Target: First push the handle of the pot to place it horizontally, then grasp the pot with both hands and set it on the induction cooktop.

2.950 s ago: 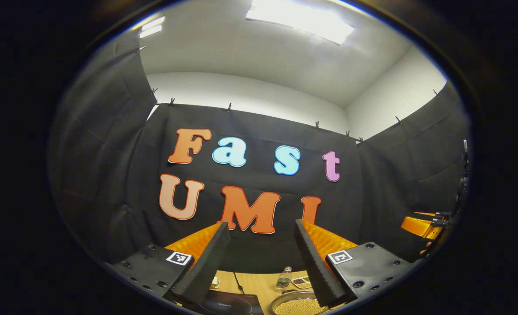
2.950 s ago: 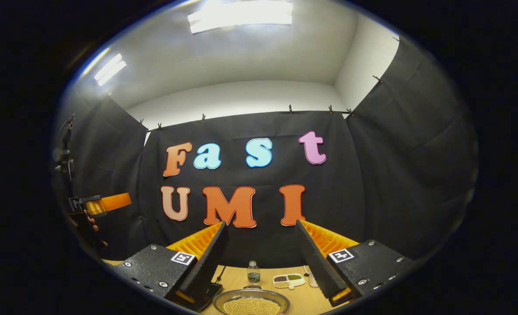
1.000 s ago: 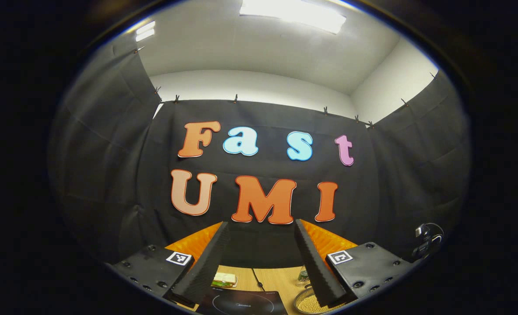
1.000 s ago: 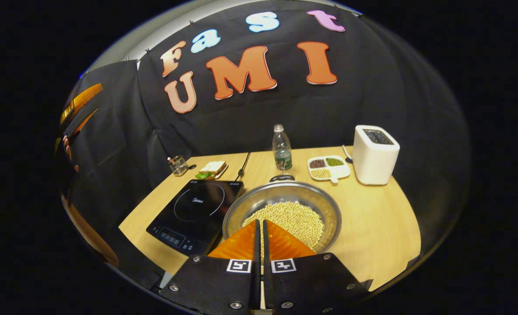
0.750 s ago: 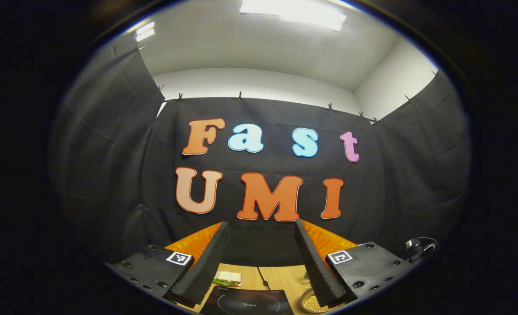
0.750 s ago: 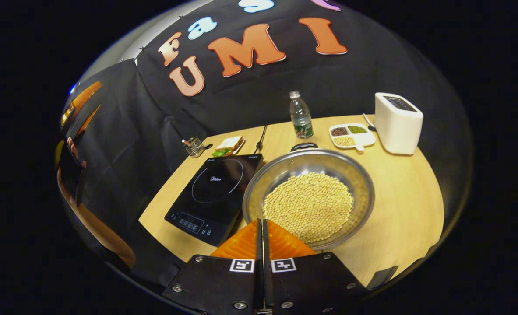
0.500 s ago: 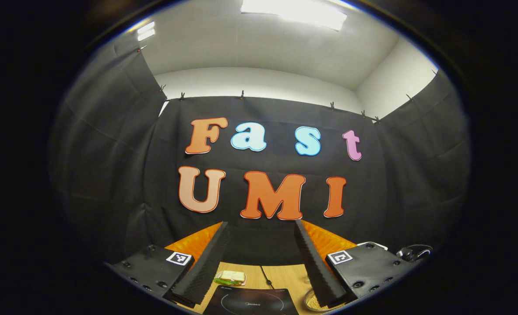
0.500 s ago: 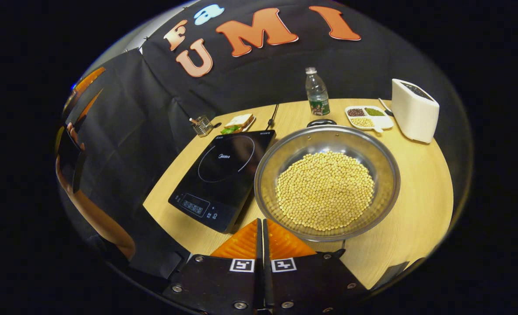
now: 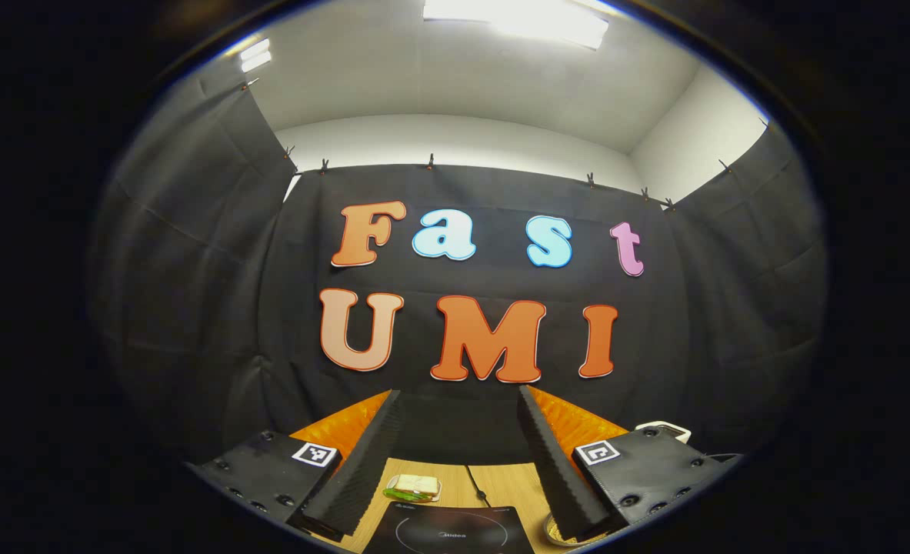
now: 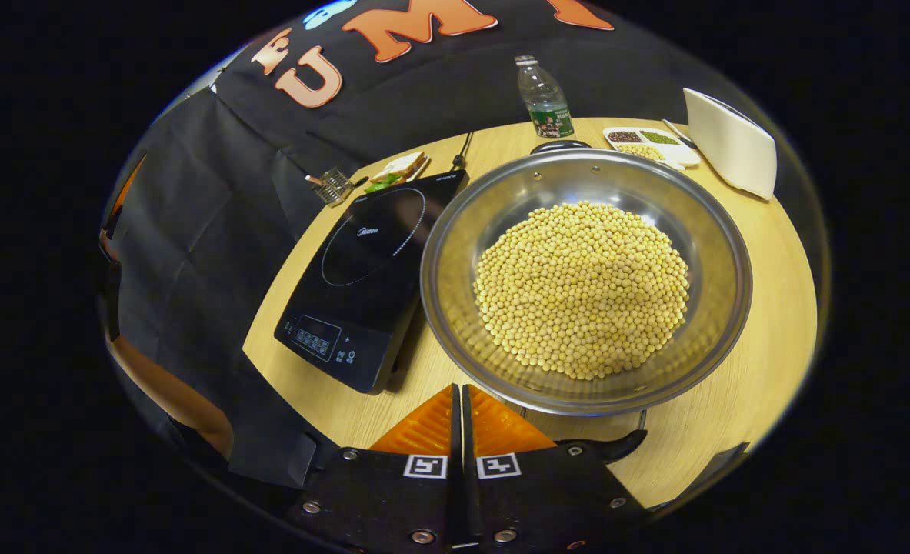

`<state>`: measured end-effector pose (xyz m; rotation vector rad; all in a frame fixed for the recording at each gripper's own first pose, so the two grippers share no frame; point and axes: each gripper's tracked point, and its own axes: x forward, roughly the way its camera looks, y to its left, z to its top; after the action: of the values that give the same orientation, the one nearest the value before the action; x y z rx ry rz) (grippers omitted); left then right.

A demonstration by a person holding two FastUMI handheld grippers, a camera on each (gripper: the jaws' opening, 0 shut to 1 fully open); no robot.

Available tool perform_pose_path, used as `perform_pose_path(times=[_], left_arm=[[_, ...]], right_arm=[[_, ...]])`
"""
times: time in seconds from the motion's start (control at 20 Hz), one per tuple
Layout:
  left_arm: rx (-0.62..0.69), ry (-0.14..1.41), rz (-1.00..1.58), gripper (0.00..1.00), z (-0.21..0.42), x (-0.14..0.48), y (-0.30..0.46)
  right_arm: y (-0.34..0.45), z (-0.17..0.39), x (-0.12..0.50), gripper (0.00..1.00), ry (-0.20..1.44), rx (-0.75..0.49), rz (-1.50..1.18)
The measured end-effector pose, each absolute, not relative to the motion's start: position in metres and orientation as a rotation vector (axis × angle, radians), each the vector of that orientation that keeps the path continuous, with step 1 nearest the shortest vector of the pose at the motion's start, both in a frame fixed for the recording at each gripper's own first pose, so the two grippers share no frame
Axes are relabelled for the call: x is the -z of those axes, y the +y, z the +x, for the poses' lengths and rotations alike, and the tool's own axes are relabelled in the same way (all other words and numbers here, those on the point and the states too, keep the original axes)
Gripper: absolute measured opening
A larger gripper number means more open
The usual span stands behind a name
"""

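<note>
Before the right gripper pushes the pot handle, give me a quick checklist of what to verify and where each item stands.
1. Right gripper shut for a push: ok, its fingers are pressed together.
2. Near handle found: ok, a black handle pokes out below the pot rim, beside the gripper.
3. Tip touching the handle: cannot tell.
4. Induction cooktop bare: ok, nothing rests on its glass.
5. Pot load: ok, the soybeans sit well below the rim.
6. Left gripper ready for the later grasp: ok, open and raised.
</note>
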<state>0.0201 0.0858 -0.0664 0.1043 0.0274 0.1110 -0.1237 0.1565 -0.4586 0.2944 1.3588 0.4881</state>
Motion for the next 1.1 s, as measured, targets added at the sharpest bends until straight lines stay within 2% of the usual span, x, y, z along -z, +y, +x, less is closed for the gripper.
perform_pose_path(times=[0.45,1.1], left_arm=[[-0.090,0.066,0.117,0.97,0.041,0.078,0.074],[-0.082,0.063,0.138,0.98,0.047,0.078,0.070]], right_arm=[[0.155,-0.125,0.469,0.00,1.412,-0.470,0.291],[0.055,-0.106,0.483,0.00,1.403,-0.241,0.184]])
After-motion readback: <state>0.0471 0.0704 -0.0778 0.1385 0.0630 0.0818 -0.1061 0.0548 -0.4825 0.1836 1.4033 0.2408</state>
